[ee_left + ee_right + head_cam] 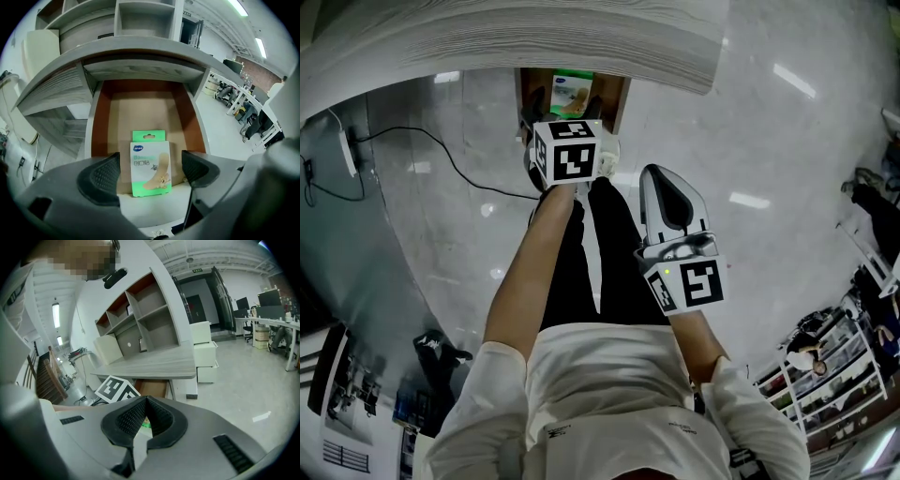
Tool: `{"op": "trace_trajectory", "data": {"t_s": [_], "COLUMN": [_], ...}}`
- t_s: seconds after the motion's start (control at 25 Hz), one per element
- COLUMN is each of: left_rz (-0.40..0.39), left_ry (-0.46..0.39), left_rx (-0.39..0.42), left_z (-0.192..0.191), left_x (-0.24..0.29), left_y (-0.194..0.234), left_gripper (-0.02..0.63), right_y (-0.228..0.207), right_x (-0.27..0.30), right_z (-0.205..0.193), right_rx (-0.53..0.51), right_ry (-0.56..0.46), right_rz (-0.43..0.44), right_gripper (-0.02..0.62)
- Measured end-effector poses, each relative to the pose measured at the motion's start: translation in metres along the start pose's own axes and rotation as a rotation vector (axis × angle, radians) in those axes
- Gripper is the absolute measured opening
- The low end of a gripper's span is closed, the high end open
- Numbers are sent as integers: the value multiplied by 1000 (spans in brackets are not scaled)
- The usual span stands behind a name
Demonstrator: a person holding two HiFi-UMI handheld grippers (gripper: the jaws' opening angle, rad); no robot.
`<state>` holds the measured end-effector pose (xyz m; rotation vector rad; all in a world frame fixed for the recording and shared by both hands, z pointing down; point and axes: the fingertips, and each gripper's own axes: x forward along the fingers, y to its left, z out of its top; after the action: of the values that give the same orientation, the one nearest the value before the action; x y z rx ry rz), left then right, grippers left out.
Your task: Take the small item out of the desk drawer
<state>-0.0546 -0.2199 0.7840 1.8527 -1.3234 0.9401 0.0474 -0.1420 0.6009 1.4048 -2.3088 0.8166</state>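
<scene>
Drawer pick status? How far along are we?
Done: the drawer is pulled open. In hand: the left hand-held gripper is at the drawer's front edge, jaws apart on either side of the green-and-white packet, which lies flat on the drawer floor, not yet gripped. Left: close on the packet and lift it out. The right hand-held gripper is shut, empty, back from the drawer.

The box (150, 164) in the drawer (101, 122) is showing the Chinese characters 创口贴 on its front; the blue oval logo (139, 148) above them is appearing too small to read, like the green sign (197, 270) over the far doorway
</scene>
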Motion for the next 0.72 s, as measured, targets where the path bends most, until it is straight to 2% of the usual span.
{"op": "trace_trajectory", "data": {"t_s": [0.72], "left_rz": [54], "left_ry": [58], "left_rx": [-3], "left_z": [-3], "left_x": [30], "left_y": [8], "left_gripper": [403], "right_y": [-9], "right_x": [3], "right_z": [-2], "right_rx": [8], "right_ry": [13], "right_rz": [3], "right_gripper": [32]}}
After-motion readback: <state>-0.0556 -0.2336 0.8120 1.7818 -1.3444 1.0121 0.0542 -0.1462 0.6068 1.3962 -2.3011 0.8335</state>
